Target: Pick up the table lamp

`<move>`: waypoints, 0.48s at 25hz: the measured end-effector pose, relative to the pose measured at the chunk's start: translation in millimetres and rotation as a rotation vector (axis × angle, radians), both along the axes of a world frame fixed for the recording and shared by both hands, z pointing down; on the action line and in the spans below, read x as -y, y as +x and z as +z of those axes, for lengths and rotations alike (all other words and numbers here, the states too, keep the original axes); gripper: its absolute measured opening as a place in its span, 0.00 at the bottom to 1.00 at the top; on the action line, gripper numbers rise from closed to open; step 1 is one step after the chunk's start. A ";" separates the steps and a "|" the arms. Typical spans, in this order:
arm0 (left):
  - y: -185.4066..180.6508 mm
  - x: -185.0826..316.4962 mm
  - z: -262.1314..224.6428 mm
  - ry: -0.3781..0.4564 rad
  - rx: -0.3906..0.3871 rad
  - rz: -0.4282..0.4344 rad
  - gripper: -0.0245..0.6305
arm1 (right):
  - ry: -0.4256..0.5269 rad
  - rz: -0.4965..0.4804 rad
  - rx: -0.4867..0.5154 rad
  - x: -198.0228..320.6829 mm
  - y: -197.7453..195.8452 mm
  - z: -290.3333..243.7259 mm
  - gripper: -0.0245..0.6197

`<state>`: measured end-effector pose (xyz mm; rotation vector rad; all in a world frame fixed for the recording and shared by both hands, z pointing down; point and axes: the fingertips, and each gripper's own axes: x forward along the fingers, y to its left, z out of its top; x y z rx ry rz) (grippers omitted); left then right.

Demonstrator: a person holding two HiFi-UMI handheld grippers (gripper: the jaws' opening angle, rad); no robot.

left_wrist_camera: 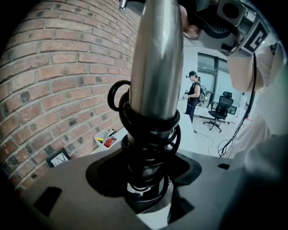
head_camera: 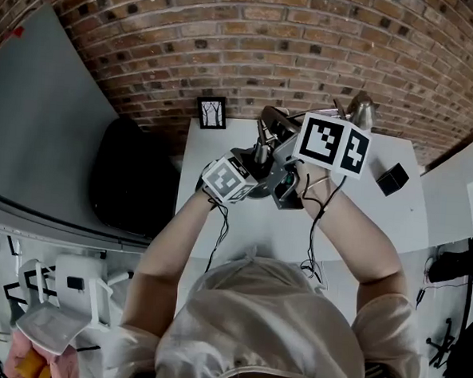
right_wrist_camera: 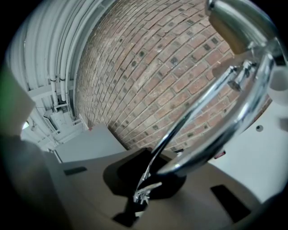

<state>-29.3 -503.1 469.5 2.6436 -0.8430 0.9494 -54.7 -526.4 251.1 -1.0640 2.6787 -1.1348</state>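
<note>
Pale-shirted shoulders (head_camera: pixel 268 330) fill my view above one white bench (head_camera: pixel 378 225) against a brick wall (head_camera: pixel 253 41). One table lamp (left_wrist_camera: pixel 157 67) is at its back edge, base hidden: left claw (left_wrist_camera: pixel 146 188) grasps the cord-wound post, right claw (right_wrist_camera: pixel 141 195) is clenched on its thin rod. I count one picture frame (head_camera: pixel 211 112) at the back-left corner and one black cube (head_camera: pixel 392 178) near the right edge.

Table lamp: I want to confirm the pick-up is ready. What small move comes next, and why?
Probably a short, straight lift with both hands together. The left gripper is closed round the cord-wound post of the chrome table lamp, and the right gripper is shut on its thin rod, so both grips look set.
</note>
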 end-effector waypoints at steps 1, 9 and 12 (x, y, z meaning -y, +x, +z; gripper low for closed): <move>0.7 0.3 1.1 -0.004 -0.001 0.000 0.45 | -0.001 -0.002 -0.003 0.2 -0.2 0.9 0.08; -2.8 1.2 6.5 -0.023 0.004 -0.008 0.45 | -0.021 -0.011 -0.008 1.7 -4.1 8.9 0.08; -2.8 0.3 9.5 -0.033 0.002 -0.007 0.45 | -0.024 -0.012 -0.013 1.8 -4.4 11.4 0.08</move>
